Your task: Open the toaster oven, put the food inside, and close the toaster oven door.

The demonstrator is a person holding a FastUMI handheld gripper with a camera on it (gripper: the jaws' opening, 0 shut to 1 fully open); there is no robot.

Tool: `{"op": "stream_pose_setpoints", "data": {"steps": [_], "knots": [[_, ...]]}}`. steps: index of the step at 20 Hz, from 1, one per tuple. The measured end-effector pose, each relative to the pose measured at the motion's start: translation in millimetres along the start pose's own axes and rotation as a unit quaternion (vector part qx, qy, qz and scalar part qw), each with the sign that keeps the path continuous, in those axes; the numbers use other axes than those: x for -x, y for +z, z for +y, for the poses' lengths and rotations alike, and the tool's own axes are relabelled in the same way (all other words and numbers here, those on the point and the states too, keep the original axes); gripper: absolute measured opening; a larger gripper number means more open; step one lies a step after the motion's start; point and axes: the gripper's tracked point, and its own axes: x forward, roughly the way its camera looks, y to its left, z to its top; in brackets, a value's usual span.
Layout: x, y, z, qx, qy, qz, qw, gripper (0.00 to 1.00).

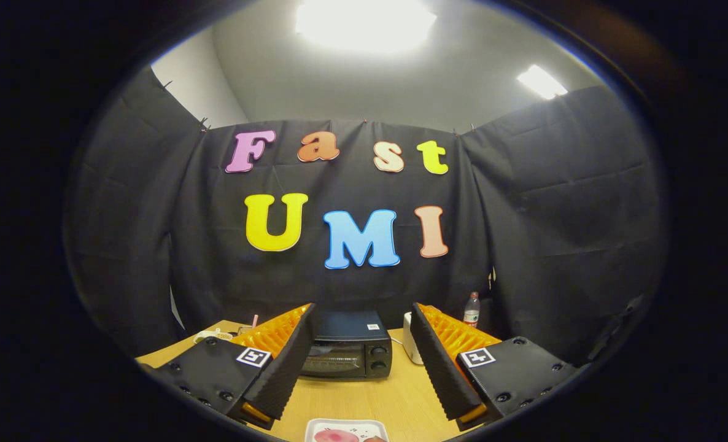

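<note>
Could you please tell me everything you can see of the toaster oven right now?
The oven is a small, dark, boxy appliance that looks like metal, with a glass-fronted door and two round knobs stacked down its right side. The door is shut. It stands upright on the wooden table, facing the camera, in front of the black cloth wall. It sits beyond the open tool, framed between its two fingers, which do not touch it. A white object stands just to its right.

The left finger covers the toaster oven's left end. The tray of food between the fingers is cut off at its near side. A white object beside the oven is half hidden by the right finger; what it is cannot be told.
</note>
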Motion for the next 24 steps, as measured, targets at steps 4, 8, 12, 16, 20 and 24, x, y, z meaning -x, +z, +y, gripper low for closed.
{"op": "stream_pose_setpoints", "data": {"steps": [4,8,12,16,20,24], "knots": [[-42.9,-13.6,25.8,-0.009,0.013,0.007,1.000,0.96],[-79.1,-34.8,48.1,-0.007,0.029,0.024,0.999,0.96],[-113.2,-62.0,68.1,-0.006,0.046,0.048,0.998,0.96],[-143.3,-92.7,83.1,-0.009,0.059,0.077,0.995,0.96],[-172.7,-123.3,94.3,-0.009,0.068,0.108,0.992,0.96],[-189.5,-155.3,101.6,-0.014,0.070,0.142,0.987,0.96]]}}
